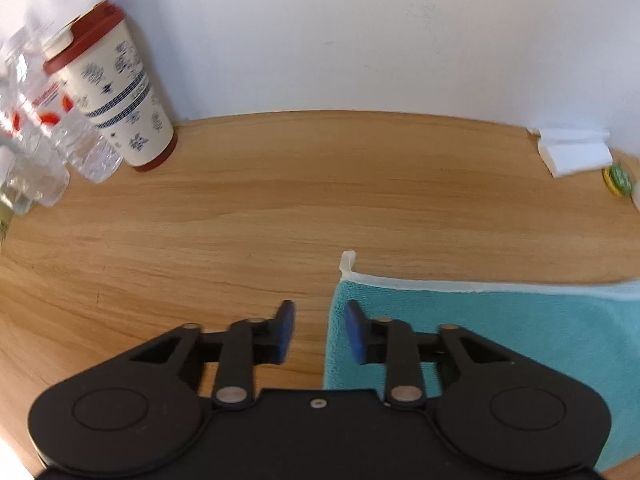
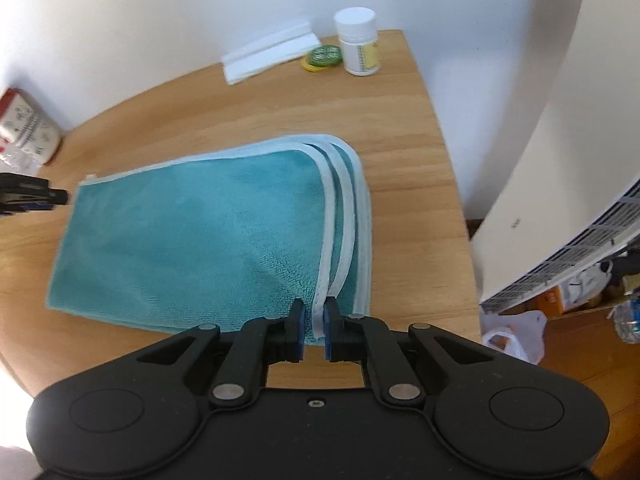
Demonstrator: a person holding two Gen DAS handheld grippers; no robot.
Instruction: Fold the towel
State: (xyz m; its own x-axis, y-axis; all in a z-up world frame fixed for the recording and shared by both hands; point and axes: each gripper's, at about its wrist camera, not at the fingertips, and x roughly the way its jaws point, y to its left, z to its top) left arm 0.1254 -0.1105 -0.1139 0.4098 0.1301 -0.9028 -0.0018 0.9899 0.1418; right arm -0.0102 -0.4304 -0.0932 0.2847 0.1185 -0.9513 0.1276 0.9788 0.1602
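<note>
A teal towel (image 2: 192, 232) with pale edging lies on a wooden table (image 2: 400, 112), filling the middle of my right wrist view. It already looks folded: several trimmed edges stack up along its right side, so I judge at least two folds are done and perhaps one more, or a tidy-up, is left.

My right gripper (image 2: 313, 326), at the lower centre of that view, has its blue pads nearly closed, pinching the white hem at the towel's near right corner. My left gripper (image 1: 320, 330), at the lower centre of the left wrist view, has its fingers spread and holds nothing; one pad is over bare wood, the other over the towel's left edge.

A patterned cup with a red lid (image 1: 116, 92) stands in the upper left of the left view, beside crinkled clear plastic bottles I cannot read. A white pill bottle (image 2: 359, 42) stands at the top of the right view.

The towel's near edge is hidden behind both gripper bodies, and how many layers I pinch is unclear.
</note>
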